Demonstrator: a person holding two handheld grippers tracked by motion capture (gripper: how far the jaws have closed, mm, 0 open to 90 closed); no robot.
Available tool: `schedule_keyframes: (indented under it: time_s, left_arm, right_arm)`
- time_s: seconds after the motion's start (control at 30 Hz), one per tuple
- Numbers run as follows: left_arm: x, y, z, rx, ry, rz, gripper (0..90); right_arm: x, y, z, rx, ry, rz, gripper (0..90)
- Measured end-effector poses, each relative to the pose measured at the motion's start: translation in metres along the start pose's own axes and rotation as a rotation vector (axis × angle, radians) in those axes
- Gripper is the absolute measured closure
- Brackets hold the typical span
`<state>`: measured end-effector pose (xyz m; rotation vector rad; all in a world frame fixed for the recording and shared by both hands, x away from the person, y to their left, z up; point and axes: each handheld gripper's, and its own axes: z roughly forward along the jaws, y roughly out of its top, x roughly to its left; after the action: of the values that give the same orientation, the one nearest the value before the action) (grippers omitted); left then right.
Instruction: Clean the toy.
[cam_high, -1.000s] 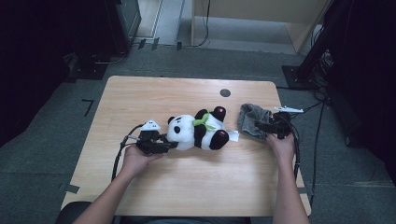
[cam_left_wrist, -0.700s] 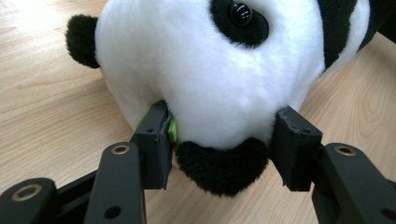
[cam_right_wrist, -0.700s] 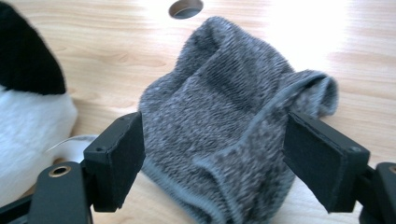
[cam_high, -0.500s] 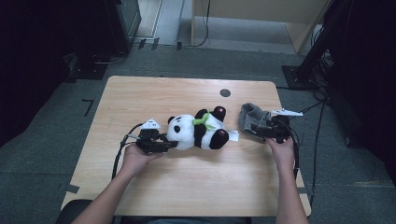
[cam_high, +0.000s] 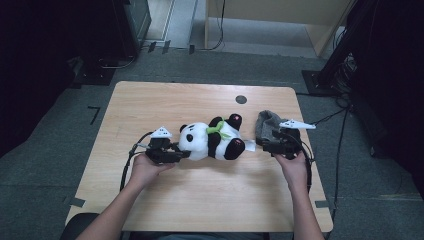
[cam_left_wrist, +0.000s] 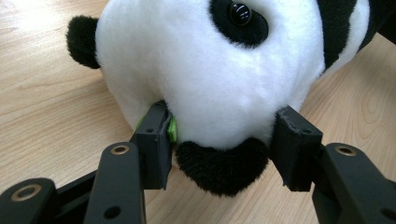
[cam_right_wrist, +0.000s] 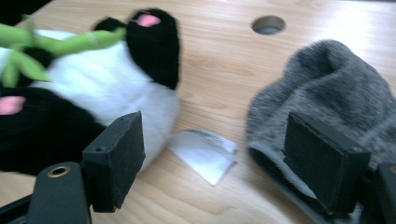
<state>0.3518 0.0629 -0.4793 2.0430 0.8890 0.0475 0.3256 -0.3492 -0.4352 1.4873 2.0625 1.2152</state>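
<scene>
A black-and-white panda plush (cam_high: 210, 141) with a green bamboo sprig lies on its side in the middle of the table. My left gripper (cam_high: 180, 153) is shut on its head (cam_left_wrist: 205, 79), the pads sunk into the fur on either side of one black ear. A grey knitted hat (cam_high: 267, 125) lies just right of the panda. My right gripper (cam_high: 265, 146) stands open and low between the two, with the panda's white tag (cam_right_wrist: 203, 153) on the wood between its jaws. Its right jaw overlaps the rim of the hat (cam_right_wrist: 327, 88); its left jaw is beside the panda's rump (cam_right_wrist: 140, 100).
The light wooden table (cam_high: 150, 100) has a round cable hole (cam_high: 241, 99) behind the panda. A black cable loops from the left gripper toward the table's left edge. Dark equipment and cables stand on the floor to the left and right.
My right gripper has moved left from over the hat, toward the panda's rear. The left gripper and the panda have stayed put.
</scene>
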Motion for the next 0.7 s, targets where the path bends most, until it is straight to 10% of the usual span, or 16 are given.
schedule_keyframes:
  time_s: [0.7]
  left_arm:
    - [0.001,0.0,0.0,-0.001,0.0,-0.002,46.1]
  right_arm:
    - [0.059,0.005,0.0,-0.054,0.21,-0.124,13.1]
